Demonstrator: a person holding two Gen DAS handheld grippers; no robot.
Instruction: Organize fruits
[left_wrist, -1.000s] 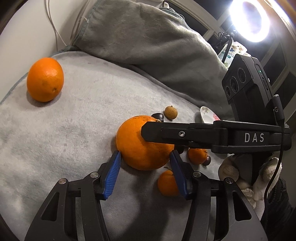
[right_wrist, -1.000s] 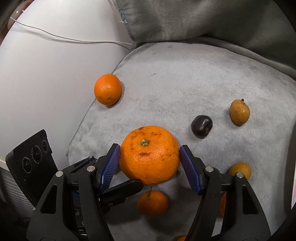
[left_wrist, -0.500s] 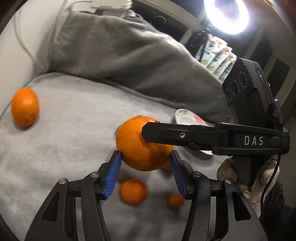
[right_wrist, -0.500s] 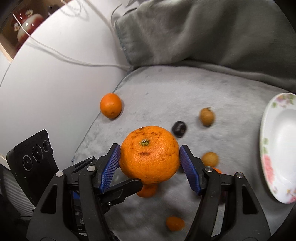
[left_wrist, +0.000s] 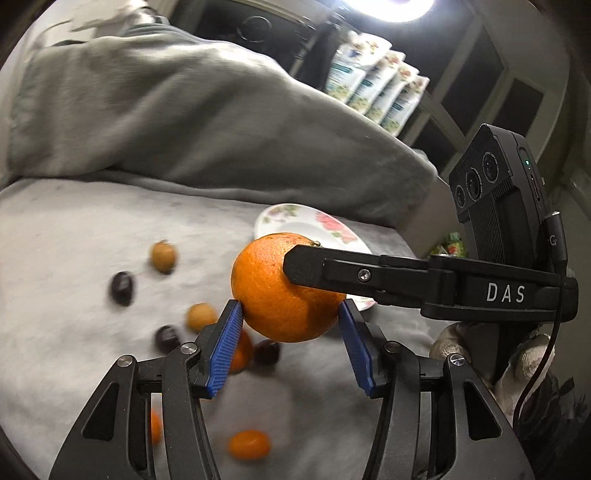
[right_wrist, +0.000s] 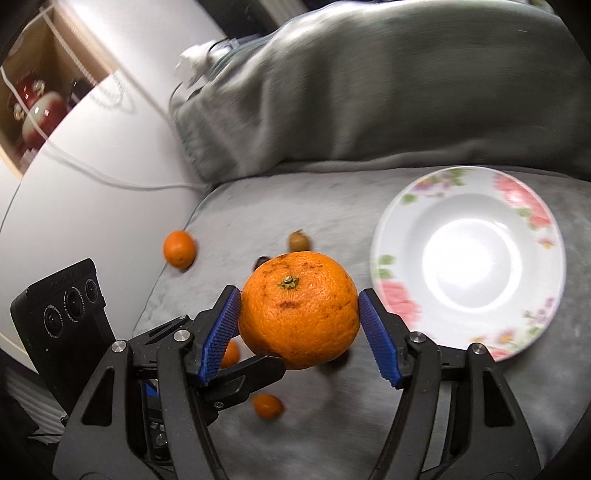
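Grey blanket (right_wrist: 295, 435) over a white desk (right_wrist: 92, 221), bunched into a hump at the back, ring light glaring overhead. Most loose fruit is smeared with blur.

Big orange (right_wrist: 299, 310) is up in the air, clear of the blanket, stem facing the right wrist camera. Both tools are on it:
- right tongs (right_wrist: 299, 295): blue pads (right_wrist: 221, 328) pressed on the orange's two flanks, holding it. The right tool reaches in level, side-on across the left camera's view, with a gloved right hand (left_wrist: 454, 341) under its handle.
- left tongs (left_wrist: 290, 308): pad tips touch the lower flanks of the same orange, gripping from below and behind. In the right view, one left finger pokes out just under the fruit.

So the two tools meet roughly crosswise at the orange.

Flowered plate (right_wrist: 517, 192) sits on the blanket to the right of the orange, dish showing only glare. From the left camera the orange overlaps the plate's near rim.

Still on the blanket:
- second orange (right_wrist: 179, 248) at the blanket's left edge, next to the desk
- brown round fruit (left_wrist: 163, 256) and dark fruit (left_wrist: 122, 288) near each other
- small oval orange fruit (left_wrist: 248, 444) below the tongs

Others are partly hidden behind the fingers, too blurred to sort.

Row of printed pouches (left_wrist: 373, 85) stands behind the blanket hump.
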